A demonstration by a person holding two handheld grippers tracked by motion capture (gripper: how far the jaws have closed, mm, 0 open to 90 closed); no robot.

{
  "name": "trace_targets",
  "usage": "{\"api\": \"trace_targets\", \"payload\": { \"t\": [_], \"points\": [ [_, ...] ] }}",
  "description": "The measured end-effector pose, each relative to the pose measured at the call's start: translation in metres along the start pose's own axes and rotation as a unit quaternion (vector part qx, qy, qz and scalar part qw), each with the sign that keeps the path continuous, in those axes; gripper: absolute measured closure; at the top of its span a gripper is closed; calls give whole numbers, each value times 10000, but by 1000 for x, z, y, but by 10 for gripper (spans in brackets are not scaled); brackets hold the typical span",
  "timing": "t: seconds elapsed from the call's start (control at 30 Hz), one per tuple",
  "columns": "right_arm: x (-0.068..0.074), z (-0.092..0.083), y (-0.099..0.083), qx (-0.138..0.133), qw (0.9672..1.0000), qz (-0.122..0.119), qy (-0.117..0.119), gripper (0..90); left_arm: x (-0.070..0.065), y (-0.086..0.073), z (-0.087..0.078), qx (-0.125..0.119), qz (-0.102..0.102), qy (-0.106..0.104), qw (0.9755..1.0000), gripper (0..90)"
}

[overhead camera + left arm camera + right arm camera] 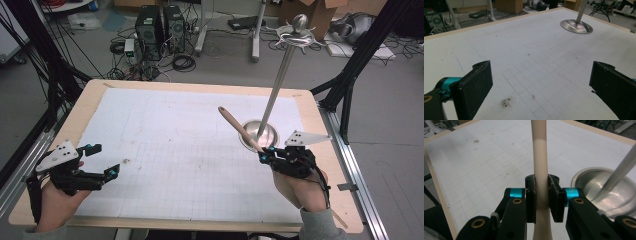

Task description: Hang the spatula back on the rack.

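A pale wooden utensil handle (239, 128) slants up and to the left from my right gripper (265, 152), which is shut on it at the right side of the table. In the right gripper view the handle (539, 150) rises straight between the two pads of the right gripper (541, 192). Just behind it stands a metal rack with a round steel base (250, 137), a thin tilted pole (277, 85) and hooks at its top (298, 31). My left gripper (106, 160) rests low at the table's left, open, with nothing between its jaws (540, 82).
A white gridded mat (175, 135) covers the wooden table (90, 92). The steel base (576, 26) lies far ahead of the left gripper. Computer towers (160, 25), cables and boxes sit on the floor beyond the far edge. Black frame posts (350, 80) stand at both sides.
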State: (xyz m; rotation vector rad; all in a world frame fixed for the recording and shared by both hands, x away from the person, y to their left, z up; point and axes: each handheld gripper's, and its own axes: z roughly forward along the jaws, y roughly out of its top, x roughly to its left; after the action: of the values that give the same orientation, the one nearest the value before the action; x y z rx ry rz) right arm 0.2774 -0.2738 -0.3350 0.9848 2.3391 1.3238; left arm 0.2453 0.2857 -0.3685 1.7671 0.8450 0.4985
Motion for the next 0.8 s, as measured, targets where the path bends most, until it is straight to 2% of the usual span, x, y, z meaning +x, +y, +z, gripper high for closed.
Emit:
{"api": "trace_targets", "payload": {
  "t": [0.5, 0.8],
  "points": [
    [-11, -23, 10, -39, 9999, -95, -17, 789, 1, -1, 0, 11, -12, 7, 10000, 52],
    [-20, -34, 10, -137, 9999, -70, -66, 788, 0, 0, 0, -11, -8, -6, 10000, 52]
  ]
}}
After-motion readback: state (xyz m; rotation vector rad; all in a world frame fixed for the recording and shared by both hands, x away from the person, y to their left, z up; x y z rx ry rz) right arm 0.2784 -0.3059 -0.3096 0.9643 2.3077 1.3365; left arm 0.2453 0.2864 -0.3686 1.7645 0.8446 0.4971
